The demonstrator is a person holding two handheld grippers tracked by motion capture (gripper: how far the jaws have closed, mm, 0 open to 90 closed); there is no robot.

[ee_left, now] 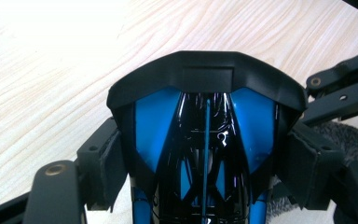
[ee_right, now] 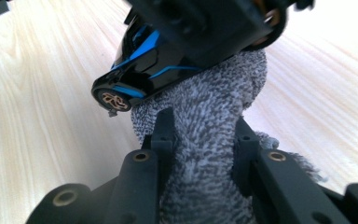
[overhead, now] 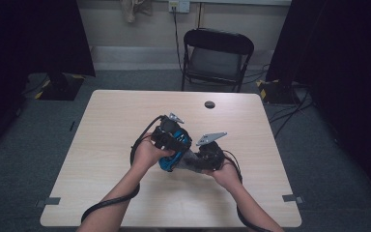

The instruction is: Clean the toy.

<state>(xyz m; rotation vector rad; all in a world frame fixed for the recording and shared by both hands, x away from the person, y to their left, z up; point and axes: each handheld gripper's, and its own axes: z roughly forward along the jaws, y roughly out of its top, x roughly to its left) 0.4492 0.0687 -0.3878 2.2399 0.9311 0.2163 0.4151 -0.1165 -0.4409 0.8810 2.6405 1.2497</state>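
Blue-and-black helmet clamped between left gripper jaws; grey cloth, against its underside, pinched in right gripper.

The left gripper has its jaws pressed on either side of a glossy black-and-blue helmet; pale wooden surface lies behind; grey fuzzy cloth shows at the right edge.
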